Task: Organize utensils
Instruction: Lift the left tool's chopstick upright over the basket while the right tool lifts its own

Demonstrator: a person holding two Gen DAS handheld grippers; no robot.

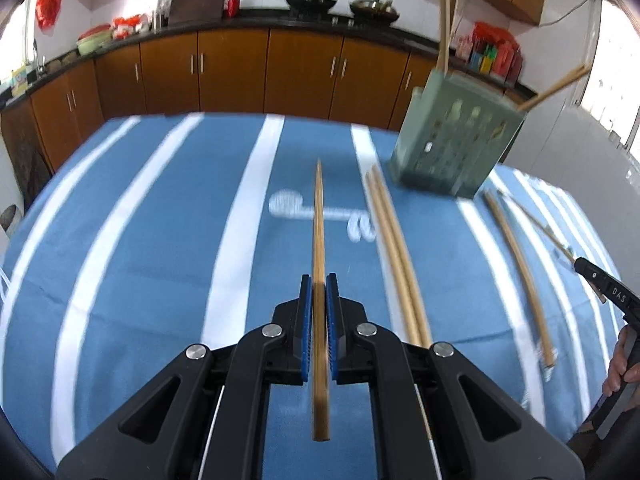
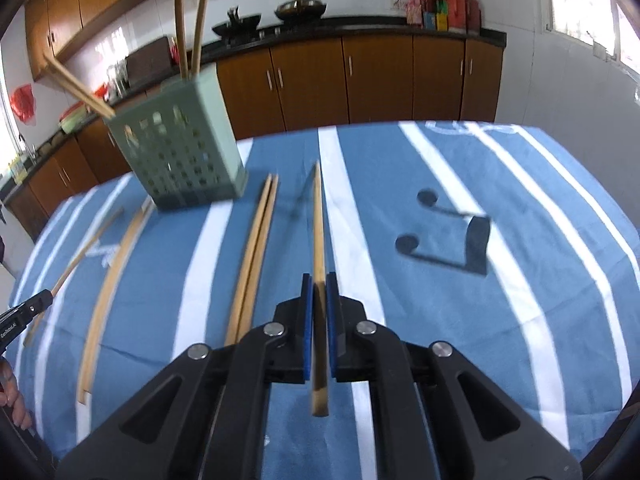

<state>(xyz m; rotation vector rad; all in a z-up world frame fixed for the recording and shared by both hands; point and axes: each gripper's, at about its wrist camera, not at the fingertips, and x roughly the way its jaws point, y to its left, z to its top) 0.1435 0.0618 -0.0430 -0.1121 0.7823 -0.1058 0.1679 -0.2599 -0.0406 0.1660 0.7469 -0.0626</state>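
Both grippers are clamped on one bamboo chopstick each: the left gripper [image 1: 319,284] pinches a slim tapered stick [image 1: 319,216] between ribbed blue pads, and the right gripper [image 2: 319,284] grips its own stick [image 2: 319,220] the same way. On the blue-and-white striped cloth [image 1: 160,220], a pair [image 1: 394,252] lies side by side, with more loose sticks to the right. The perforated green plastic holder [image 1: 456,144] stands at the far right with four chopsticks sticking out.

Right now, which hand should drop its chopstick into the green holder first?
Right, but barely. The left gripper and right gripper each clamp a chopstick; the green holder looks slightly bigger and nearer in the right view.
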